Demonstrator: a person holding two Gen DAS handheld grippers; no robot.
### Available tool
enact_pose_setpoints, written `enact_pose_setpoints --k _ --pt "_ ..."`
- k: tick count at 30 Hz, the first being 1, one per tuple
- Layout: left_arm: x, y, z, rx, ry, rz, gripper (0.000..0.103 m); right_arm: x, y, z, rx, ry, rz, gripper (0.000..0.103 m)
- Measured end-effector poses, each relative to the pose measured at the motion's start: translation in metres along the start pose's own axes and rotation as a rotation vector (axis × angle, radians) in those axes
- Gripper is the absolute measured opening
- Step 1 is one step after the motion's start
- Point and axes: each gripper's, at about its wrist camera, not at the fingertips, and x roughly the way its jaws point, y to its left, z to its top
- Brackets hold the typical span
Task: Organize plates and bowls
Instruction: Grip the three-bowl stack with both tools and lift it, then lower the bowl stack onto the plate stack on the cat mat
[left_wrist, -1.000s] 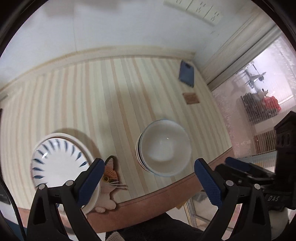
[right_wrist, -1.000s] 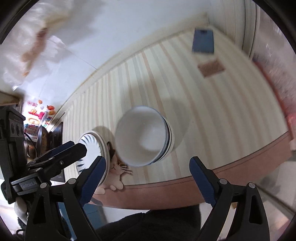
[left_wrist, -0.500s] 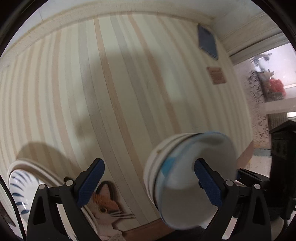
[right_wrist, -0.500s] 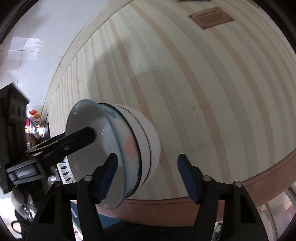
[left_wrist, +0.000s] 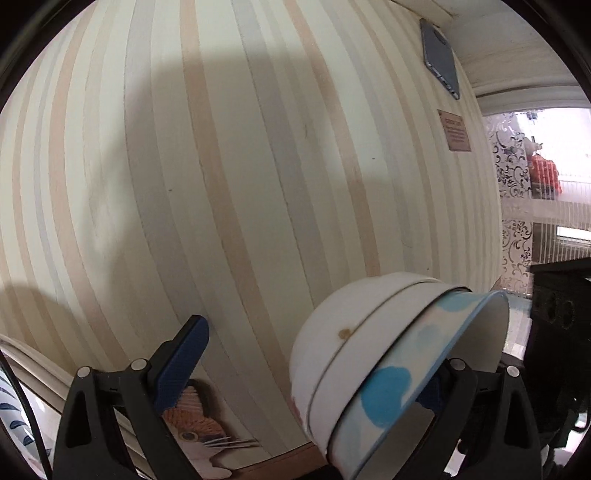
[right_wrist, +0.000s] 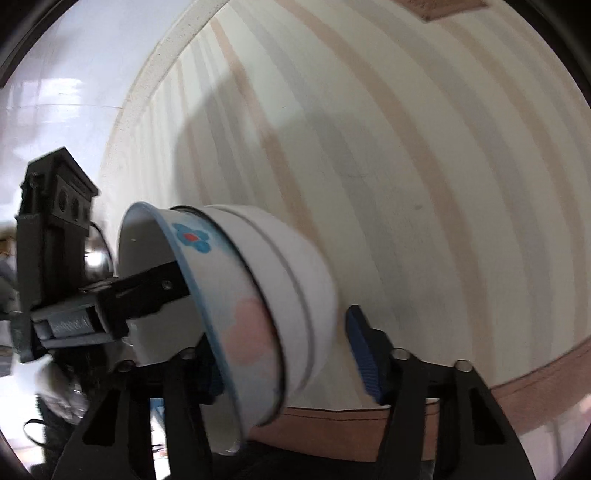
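Observation:
A stack of three nested white bowls (left_wrist: 343, 354) stands near the table's front edge; the top bowl has a blue rim with blue and pink flowers (right_wrist: 240, 306). My left gripper (left_wrist: 308, 376) is open wide. Its left finger is well clear of the stack and its right finger is hidden behind the rim, inside the top bowl. My right gripper (right_wrist: 284, 354) straddles the opposite side of the stack wall. It is narrowed onto the wall, with its left finger hidden inside and its right pad against the outside. A blue-patterned plate (left_wrist: 13, 424) shows at the lower left.
A cat-shaped coaster (left_wrist: 199, 432) lies beside the plate. A dark blue flat object (left_wrist: 441, 62) and a small brown card (left_wrist: 458, 129) lie at the far right of the striped tablecloth (left_wrist: 240, 184). The brown table edge (right_wrist: 535, 398) runs close below the bowls.
Both grippers have come down from above to the bowl stack, one on each side. The right gripper's fingers have narrowed onto the wall; the left gripper has stayed wide.

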Motion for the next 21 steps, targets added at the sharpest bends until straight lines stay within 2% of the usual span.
enact_pose_setpoints --k 1,2,3,16,21 --pt "-0.001 0.0 -0.001 -0.001 0.0 -0.026 0.078 0.001 0.001 0.001 0.0 -0.002 0.0 0.055" --pt "-0.001 0.0 -0.002 -0.006 0.014 -0.082 0.068 0.001 0.002 0.002 -0.004 -0.001 -0.002 0.055" --pt "-0.001 -0.001 -0.002 -0.019 0.031 -0.133 0.054 0.002 0.002 0.003 -0.003 -0.001 0.003 0.055" --pt "-0.012 0.009 -0.018 -0.064 -0.037 -0.088 0.055 0.003 0.008 0.009 -0.026 0.008 0.04 0.053" --pt "-0.019 0.01 -0.025 -0.099 -0.059 -0.084 0.055 0.001 0.024 0.016 -0.073 0.025 0.029 0.053"
